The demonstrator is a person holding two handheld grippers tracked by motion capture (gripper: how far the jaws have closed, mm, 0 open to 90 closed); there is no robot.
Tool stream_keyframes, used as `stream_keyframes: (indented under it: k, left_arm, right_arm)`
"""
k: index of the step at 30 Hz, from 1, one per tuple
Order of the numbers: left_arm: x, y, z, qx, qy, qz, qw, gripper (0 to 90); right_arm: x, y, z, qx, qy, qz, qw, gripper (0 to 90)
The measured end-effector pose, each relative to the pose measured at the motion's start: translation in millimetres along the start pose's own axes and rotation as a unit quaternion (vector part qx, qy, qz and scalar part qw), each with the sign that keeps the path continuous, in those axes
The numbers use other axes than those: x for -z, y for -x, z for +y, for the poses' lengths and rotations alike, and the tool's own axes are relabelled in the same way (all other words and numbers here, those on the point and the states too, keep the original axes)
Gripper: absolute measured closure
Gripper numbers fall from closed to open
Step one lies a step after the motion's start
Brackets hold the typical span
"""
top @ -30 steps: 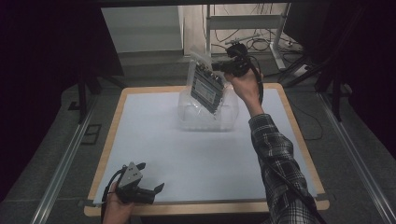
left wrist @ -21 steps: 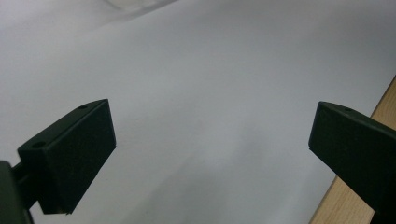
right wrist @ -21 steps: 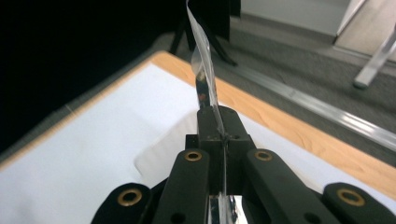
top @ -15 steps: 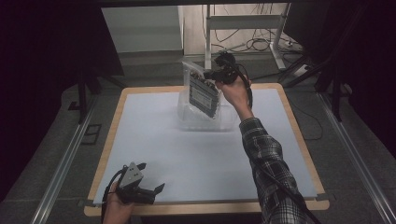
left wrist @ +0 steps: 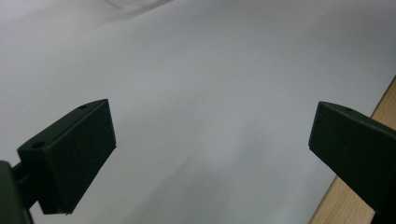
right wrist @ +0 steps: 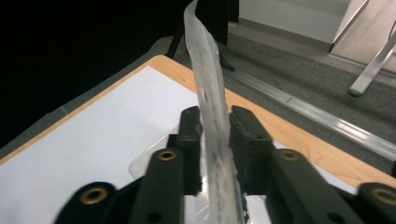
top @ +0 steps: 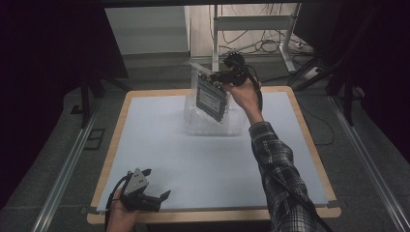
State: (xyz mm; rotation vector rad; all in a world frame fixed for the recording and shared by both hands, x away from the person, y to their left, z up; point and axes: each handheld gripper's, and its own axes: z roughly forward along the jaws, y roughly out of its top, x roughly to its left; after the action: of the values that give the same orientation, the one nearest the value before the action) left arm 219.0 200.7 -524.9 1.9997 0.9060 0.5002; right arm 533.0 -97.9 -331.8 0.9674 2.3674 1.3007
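White sheeting covered the table [top: 159,145]. At twelve o'clock the right gripper [top: 218,77] pinched a clear packet [top: 211,96], hanging above a transparent tray [top: 212,123]. At seven o'clock the left gripper [top: 157,186] rested, jaws spread wide.

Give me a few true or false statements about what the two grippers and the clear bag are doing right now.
1. The right gripper is shut on the clear plastic bag. True.
2. The bag lies flat on the table. False: it is held up above the clear plastic container.
3. The left gripper is open, holding nothing. True.
4. The left gripper is at the far edge of the table. False: it is at the near left corner.
5. The bag looks empty. False: a dark flat item with a label shows inside.
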Motion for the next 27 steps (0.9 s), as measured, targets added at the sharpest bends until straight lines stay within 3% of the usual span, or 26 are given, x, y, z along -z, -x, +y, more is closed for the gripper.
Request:
stream_keyframes:
  k: [4,10,27]
  left_arm:
    - [-0.1,0.2,0.0,-0.001,-0.001,0.001,1.0000,0.4]
    - [-0.7,0.7,0.1,-0.003,-0.003,0.002,1.0000,0.3]
    - [0.1,0.6,0.7,0.005,-0.001,-0.002,1.0000,0.3]
  right_arm:
    - [3.7,3.8,0.8,0.005,0.020,-0.008,0.9998,44.2]
    - [11.1,7.1,1.3,0.022,0.028,-0.021,0.9991,25.4]
    - [31.4,2.3,-7.4,0.049,0.029,-0.022,0.9981,13.4]
